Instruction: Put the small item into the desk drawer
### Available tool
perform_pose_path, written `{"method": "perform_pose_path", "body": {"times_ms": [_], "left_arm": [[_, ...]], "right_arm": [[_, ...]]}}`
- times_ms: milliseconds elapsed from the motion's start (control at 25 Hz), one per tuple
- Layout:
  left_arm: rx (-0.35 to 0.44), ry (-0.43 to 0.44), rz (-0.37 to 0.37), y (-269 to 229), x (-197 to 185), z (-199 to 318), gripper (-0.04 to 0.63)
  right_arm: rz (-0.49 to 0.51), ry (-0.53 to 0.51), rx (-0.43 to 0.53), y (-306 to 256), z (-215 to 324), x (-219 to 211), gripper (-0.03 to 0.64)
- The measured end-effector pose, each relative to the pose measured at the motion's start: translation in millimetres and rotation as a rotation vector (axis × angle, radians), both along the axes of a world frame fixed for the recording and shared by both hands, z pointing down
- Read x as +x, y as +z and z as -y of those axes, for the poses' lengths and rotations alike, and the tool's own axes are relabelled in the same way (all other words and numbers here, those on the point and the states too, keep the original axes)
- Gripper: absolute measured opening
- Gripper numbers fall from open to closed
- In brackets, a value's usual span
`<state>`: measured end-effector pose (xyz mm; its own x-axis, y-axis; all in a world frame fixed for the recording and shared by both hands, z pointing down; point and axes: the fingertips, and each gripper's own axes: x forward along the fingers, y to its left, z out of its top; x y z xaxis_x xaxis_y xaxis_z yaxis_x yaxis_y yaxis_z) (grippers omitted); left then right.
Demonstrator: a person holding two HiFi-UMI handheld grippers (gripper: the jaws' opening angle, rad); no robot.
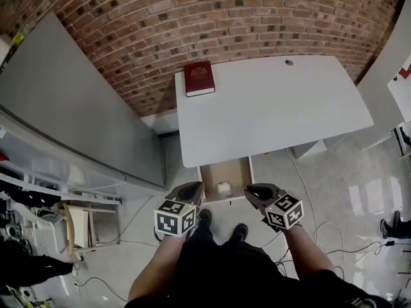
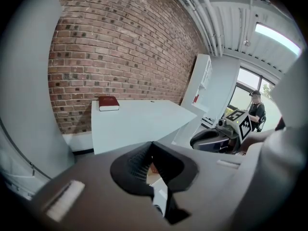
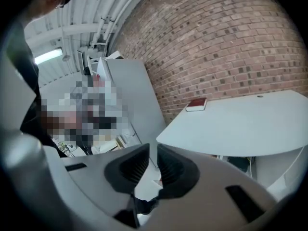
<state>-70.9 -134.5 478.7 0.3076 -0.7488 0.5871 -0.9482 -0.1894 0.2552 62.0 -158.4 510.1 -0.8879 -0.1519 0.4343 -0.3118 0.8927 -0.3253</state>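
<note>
The white desk (image 1: 276,108) has its wooden drawer (image 1: 210,174) pulled open below the front edge. A small pale item (image 1: 223,187) lies inside the drawer near its front. My left gripper (image 1: 192,188) hangs just left of the drawer front, and its jaws (image 2: 152,146) meet at the tips with nothing held. My right gripper (image 1: 254,191) is just right of the drawer front. In the right gripper view its jaws (image 3: 153,150) stand a narrow gap apart with nothing between them.
A dark red book (image 1: 199,77) lies on the desk's far left corner, against a brick wall. A grey panel (image 1: 77,108) stands to the left and a stool (image 1: 77,226) near it. Cables (image 1: 321,230) trail on the floor. A person (image 2: 257,112) stands by the window.
</note>
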Motion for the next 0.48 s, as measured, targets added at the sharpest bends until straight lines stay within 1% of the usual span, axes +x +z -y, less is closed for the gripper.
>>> {"method": "perform_pose_path", "body": {"times_ms": [120,240,360,480], "left_arm": [[0.015,0.017,0.003,-8,-4,2,0.012],[0.051,0.027,-0.008,-18,-7,12,0.012],[0.108,0.024,-0.023,-37,-10,26,0.012],[0.179,0.036,-0.014,-66,-20,39,0.012]], "right_arm": [[0.036,-0.022,0.028,-24,-4,-9,0.051],[0.063,-0.028,0.068,-45,-6,-12,0.038],[0.075,0.032,0.089,-58,2,-9,0.026],[0.094,0.107,0.100,-72,7,-14,0.018]]}}
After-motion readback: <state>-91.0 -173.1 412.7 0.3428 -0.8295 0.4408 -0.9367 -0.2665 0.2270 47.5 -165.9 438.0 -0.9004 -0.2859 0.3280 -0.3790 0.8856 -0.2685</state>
